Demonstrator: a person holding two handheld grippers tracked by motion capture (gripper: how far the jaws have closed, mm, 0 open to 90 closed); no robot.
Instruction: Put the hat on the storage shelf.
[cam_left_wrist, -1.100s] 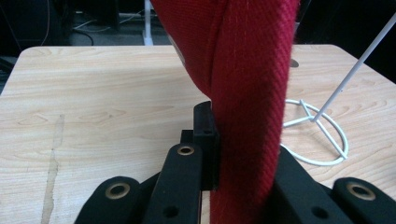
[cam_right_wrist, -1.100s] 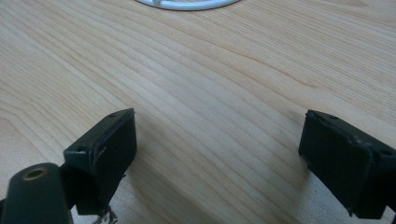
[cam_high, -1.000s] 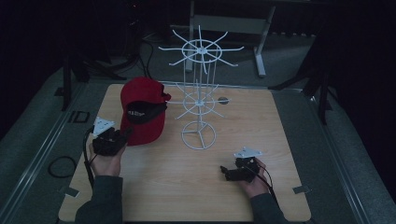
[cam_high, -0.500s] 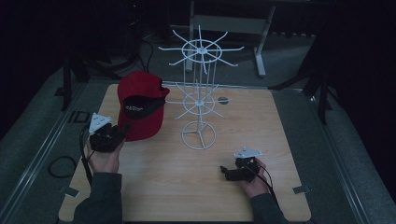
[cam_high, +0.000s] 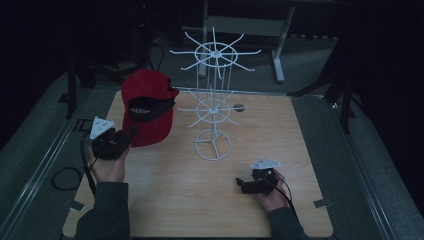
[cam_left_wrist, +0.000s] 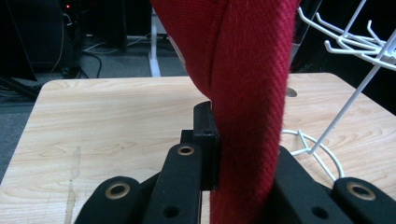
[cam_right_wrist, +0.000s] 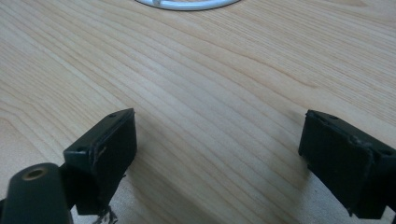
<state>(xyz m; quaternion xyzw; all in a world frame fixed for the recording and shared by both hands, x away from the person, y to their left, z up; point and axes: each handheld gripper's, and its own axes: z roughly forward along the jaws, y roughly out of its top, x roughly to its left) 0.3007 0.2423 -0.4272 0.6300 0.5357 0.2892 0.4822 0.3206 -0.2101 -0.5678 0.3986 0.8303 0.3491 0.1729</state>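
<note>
Red twill cap (cam_left_wrist: 243, 93) pinched in left claw (cam_left_wrist: 233, 140)

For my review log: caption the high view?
Left gripper lifts red fabric cap beside white wire rack; right gripper open.

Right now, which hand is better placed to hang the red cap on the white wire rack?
Left. Its tongs are already shut on the red cap, held up beside the white wire rack. The right tongs are open and empty, low over the table.
</note>
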